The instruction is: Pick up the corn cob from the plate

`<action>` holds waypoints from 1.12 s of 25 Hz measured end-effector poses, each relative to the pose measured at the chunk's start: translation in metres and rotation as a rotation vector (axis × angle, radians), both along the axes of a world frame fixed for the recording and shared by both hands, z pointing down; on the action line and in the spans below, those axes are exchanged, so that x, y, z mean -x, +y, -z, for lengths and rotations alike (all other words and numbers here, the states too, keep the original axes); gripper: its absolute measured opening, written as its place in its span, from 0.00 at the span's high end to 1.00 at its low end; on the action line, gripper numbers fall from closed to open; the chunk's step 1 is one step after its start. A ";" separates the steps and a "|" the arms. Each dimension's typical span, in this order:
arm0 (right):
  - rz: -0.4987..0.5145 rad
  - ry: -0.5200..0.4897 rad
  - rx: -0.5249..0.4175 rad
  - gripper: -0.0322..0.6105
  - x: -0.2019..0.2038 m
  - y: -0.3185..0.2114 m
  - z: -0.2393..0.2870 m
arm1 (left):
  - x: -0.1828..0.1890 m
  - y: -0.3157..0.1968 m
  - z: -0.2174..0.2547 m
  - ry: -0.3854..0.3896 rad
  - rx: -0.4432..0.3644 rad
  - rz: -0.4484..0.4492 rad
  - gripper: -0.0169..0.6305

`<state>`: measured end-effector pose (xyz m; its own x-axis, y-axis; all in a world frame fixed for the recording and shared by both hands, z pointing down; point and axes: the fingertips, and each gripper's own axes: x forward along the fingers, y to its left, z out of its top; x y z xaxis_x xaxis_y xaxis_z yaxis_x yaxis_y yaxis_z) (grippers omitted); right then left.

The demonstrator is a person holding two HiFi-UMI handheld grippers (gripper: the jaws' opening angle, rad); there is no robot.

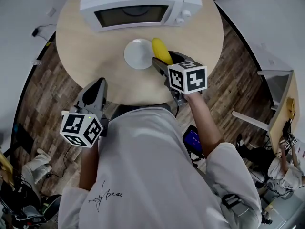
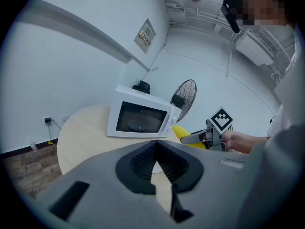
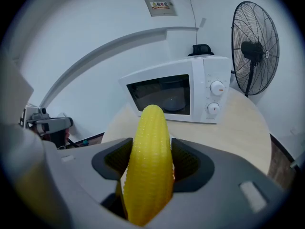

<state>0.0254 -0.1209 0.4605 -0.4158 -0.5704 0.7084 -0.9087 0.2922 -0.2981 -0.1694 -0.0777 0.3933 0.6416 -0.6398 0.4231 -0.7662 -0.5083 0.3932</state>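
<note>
The yellow corn cob (image 1: pixel 161 50) is clamped between the jaws of my right gripper (image 1: pixel 164 57), just right of the white plate (image 1: pixel 138 54), whose top is bare. In the right gripper view the corn cob (image 3: pixel 150 161) stands lengthwise between the pads, its tip pointing at the microwave. My left gripper (image 1: pixel 97 87) hangs at the table's near edge, lower left, jaws together with nothing held. The left gripper view shows the left gripper (image 2: pixel 156 159) aimed at the microwave, with the right gripper (image 2: pixel 209 136) and the corn cob (image 2: pixel 183 133) off to its right.
A white microwave (image 1: pixel 138 6) stands at the back of the round wooden table (image 1: pixel 86 46), its door closed. A standing fan (image 3: pixel 255 49) is behind the table on the right. Cables and gear lie on the floor at the left and right.
</note>
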 end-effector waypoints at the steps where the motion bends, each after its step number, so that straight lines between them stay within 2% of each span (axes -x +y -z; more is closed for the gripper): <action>1: -0.002 -0.001 -0.004 0.53 0.000 0.000 0.002 | 0.001 0.000 0.000 0.001 0.001 0.003 0.98; 12: -0.038 -0.021 -0.032 0.53 -0.002 0.006 0.018 | 0.008 -0.008 -0.001 0.007 0.001 0.018 0.98; 28: -0.143 -0.014 -0.117 0.53 -0.019 0.026 0.042 | 0.018 -0.016 0.004 0.003 -0.012 0.041 0.98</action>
<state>0.0444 -0.0953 0.4183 -0.3340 -0.7025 0.6285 -0.9394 0.1935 -0.2830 -0.1877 -0.0932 0.3897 0.6164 -0.6705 0.4129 -0.7849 -0.4816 0.3898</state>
